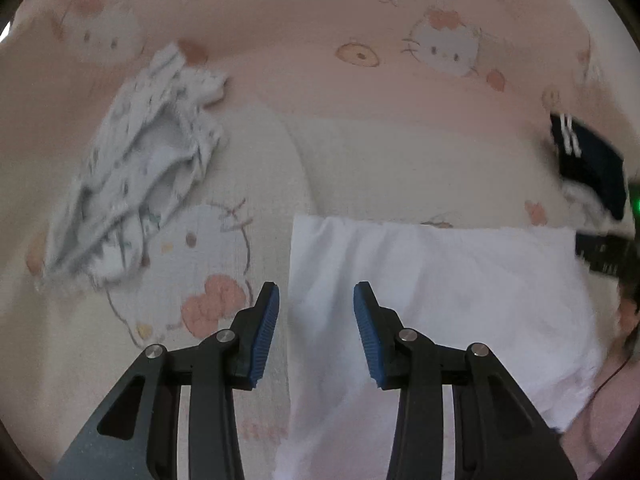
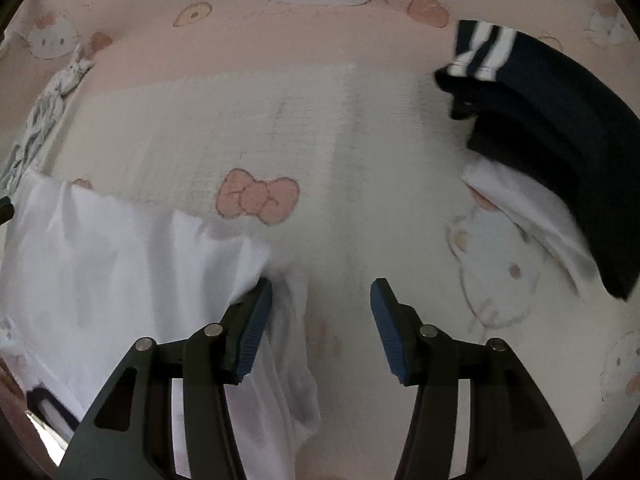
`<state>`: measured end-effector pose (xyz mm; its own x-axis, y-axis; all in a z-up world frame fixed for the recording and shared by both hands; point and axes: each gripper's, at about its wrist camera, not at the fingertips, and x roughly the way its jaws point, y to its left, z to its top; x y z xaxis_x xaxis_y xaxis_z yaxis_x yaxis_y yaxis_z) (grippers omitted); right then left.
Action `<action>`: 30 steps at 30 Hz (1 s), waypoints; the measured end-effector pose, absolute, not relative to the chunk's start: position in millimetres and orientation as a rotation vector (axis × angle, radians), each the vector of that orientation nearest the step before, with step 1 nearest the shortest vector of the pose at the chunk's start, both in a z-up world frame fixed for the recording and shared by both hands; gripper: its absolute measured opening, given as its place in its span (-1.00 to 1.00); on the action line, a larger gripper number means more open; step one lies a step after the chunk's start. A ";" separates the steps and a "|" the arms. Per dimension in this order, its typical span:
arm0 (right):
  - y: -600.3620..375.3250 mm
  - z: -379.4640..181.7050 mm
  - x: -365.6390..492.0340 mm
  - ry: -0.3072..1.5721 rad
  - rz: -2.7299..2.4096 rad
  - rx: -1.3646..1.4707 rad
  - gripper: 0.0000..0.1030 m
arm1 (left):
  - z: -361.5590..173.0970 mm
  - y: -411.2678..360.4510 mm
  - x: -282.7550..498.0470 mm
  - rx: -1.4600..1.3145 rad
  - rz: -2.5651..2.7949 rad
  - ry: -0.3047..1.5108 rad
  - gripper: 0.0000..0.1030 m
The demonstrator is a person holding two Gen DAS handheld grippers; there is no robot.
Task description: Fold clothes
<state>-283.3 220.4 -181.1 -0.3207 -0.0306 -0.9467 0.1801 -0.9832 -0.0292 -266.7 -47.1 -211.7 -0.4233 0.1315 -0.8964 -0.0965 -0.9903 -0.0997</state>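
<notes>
A white garment (image 1: pixel 440 300) lies flat on the cartoon-cat bedsheet (image 1: pixel 360 140), its top edge straight. My left gripper (image 1: pixel 316 292) hovers open over the garment's left edge, the cloth showing below its blue pads (image 1: pixel 266 328) with nothing pinched. In the right wrist view the same white garment (image 2: pixel 120 264) fills the lower left. My right gripper (image 2: pixel 322 286) stands open above its right edge, the left pad (image 2: pixel 252 328) over the cloth and the right pad over bare sheet (image 2: pixel 320 120).
A crumpled pale patterned garment (image 1: pixel 136 176) lies to the left, seen also as a strip (image 2: pixel 52 96). A folded navy garment with white stripes (image 2: pixel 560 128) rests on another white piece (image 2: pixel 532 208) at the right; the navy garment (image 1: pixel 588 160) shows at the edge.
</notes>
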 end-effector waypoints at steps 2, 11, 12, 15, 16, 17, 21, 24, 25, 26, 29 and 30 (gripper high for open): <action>222.6 -181.7 -287.3 0.084 -2.427 1.744 0.02 | -219.2 -49.8 -269.6 -1.649 2.519 -0.077 -0.21; 222.4 -189.3 -285.9 0.192 -2.545 1.741 0.05 | -236.4 -48.4 -275.8 -1.713 2.496 -0.091 -0.20; 230.6 -190.0 -287.7 0.161 -2.580 1.761 0.04 | -238.2 -48.6 -276.0 -1.717 2.496 -0.092 -0.19; 261.3 -191.7 -290.5 -0.054 -2.621 1.846 0.04 | -238.7 -50.1 -275.2 -1.715 2.495 -0.099 -0.17; 270.6 -191.5 -290.2 -0.101 -2.639 1.872 0.04 | -238.4 -50.8 -274.8 -1.716 2.493 -0.104 -0.17; 274.1 -190.8 -288.7 -0.085 -2.648 1.893 0.04 | -237.9 -51.5 -274.3 -1.717 2.492 -0.104 -0.17; 283.7 -182.0 -281.7 -0.101 -2.644 1.933 0.10 | -225.1 -65.4 -273.7 -1.662 2.577 -0.126 -0.17; 284.6 -166.0 -273.2 -0.067 -2.659 1.880 0.14 | -212.3 -69.2 -270.1 -1.573 2.660 -0.109 -0.21; 282.8 -159.7 -269.6 -0.050 -2.672 1.837 0.15 | -210.5 -68.4 -269.4 -1.553 2.661 -0.110 -0.29; 279.8 -154.1 -266.0 -0.037 -2.671 1.794 0.15 | -208.7 -67.7 -268.7 -1.534 2.662 -0.110 -0.30; 260.9 -143.9 -254.4 0.097 -2.682 1.681 0.14 | -207.0 -53.4 -266.5 -1.484 2.630 -0.037 -0.33; 253.0 -143.0 -251.5 0.173 -2.685 1.659 0.14 | -207.5 -45.4 -266.9 -1.470 2.619 0.005 -0.33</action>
